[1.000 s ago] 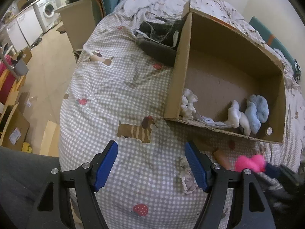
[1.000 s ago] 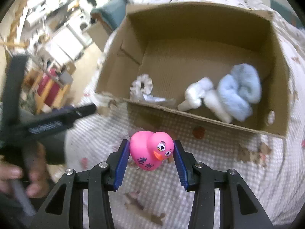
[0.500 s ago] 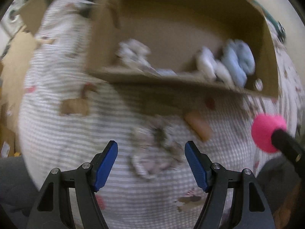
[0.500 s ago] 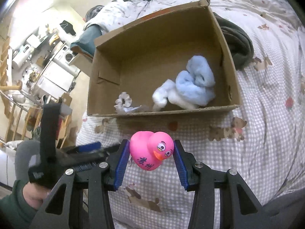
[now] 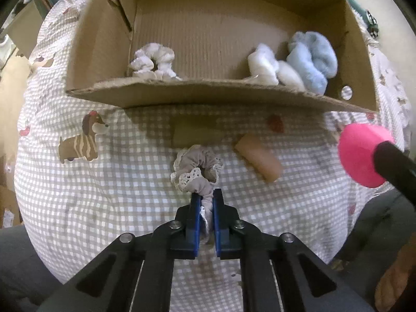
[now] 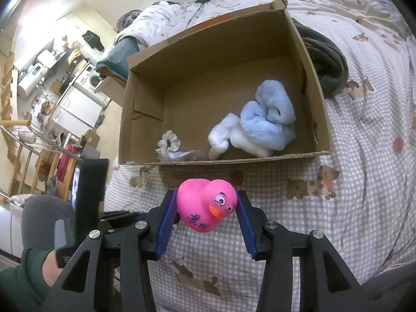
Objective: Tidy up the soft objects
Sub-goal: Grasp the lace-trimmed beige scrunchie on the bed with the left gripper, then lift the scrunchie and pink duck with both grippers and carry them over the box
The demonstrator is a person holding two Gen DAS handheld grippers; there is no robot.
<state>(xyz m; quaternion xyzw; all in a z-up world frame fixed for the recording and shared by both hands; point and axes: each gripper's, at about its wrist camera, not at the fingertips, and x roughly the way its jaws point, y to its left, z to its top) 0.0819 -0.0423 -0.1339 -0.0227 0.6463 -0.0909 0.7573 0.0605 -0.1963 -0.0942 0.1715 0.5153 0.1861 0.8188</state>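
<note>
Just in front of the cardboard box (image 5: 213,96), the left gripper (image 5: 205,208) pinches the near edge of the grey scrunchie (image 5: 197,169): light, limp, safest taken by its bunched band; further right, the right gripper (image 6: 206,210) clasps the pink rubber duck (image 6: 206,208), squashy and smooth

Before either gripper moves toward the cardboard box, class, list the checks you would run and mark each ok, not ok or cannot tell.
1. Left gripper pinches the grey lace-trimmed scrunchie: ok.
2. Scrunchie lifted off the checked bedspread: cannot tell.
3. Right gripper clamps the pink rubber duck on both sides: ok.
4. Cardboard box open on top: ok.
5. Bare box floor between the white scrunchie and the blue plush bundle: ok.
6. Tan cylinder beside the grey scrunchie, not touching it: ok.
</note>
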